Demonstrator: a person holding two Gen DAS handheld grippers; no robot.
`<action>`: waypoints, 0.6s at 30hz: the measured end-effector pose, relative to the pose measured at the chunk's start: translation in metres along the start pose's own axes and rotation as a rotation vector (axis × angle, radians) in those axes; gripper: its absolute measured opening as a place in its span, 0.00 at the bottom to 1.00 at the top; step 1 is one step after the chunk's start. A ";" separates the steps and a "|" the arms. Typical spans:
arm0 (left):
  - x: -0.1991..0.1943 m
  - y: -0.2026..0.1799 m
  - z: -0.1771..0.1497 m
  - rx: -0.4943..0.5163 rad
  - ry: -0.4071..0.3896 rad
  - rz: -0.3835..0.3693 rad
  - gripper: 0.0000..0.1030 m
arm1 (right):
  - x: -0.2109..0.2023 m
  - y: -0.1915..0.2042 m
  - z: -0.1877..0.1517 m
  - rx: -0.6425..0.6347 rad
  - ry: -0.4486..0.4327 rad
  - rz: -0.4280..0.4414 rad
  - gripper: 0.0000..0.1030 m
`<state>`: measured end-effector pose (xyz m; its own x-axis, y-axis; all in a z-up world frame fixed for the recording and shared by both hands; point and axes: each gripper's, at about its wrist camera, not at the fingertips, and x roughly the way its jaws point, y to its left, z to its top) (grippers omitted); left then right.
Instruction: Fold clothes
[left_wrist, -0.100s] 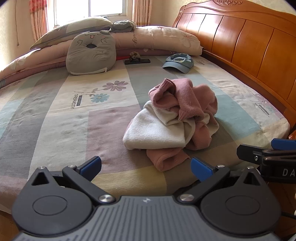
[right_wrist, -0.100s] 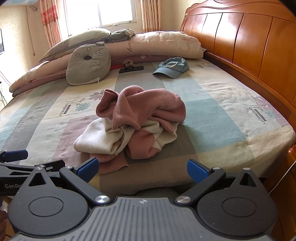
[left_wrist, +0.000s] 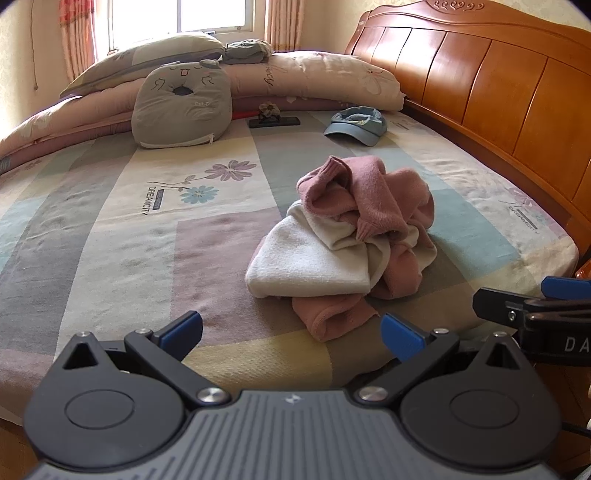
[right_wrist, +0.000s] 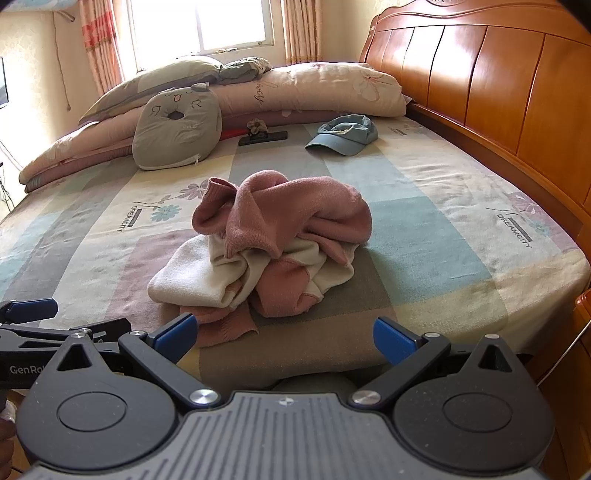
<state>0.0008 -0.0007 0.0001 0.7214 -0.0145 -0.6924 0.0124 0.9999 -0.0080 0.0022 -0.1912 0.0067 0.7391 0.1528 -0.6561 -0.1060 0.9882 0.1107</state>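
On the patchwork-sheeted bed (left_wrist: 110, 258): one crumpled pink-and-cream knit garment (left_wrist: 343, 243); your left gripper (left_wrist: 291, 332) and right gripper (right_wrist: 282, 334) hold fingers wide, empty.

Right gripper (left_wrist: 532, 310): cut off at my left view's three o'clock edge. Garment pile (right_wrist: 266, 254): its inner folds are buried; I cannot count pieces. Dark object (right_wrist: 263, 137) at twelve o'clock: too small to identify.

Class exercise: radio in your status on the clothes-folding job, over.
Left gripper and right gripper both open, empty, short of the bed. Pink-and-white garment crumpled, unfolded. Blue cap lies well behind, path clear.
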 end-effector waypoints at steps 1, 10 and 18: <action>0.000 0.000 0.000 -0.001 0.002 -0.001 0.99 | 0.000 0.000 -0.001 -0.001 -0.002 -0.001 1.00; 0.001 0.000 -0.003 0.007 -0.006 -0.005 0.99 | -0.002 0.001 0.001 0.009 0.000 0.001 1.00; 0.002 0.000 -0.003 0.004 -0.006 -0.002 0.99 | 0.001 0.002 0.000 0.005 -0.001 0.009 1.00</action>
<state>0.0005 -0.0005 -0.0037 0.7257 -0.0165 -0.6878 0.0163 0.9998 -0.0067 0.0022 -0.1896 0.0063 0.7388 0.1617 -0.6542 -0.1092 0.9867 0.1205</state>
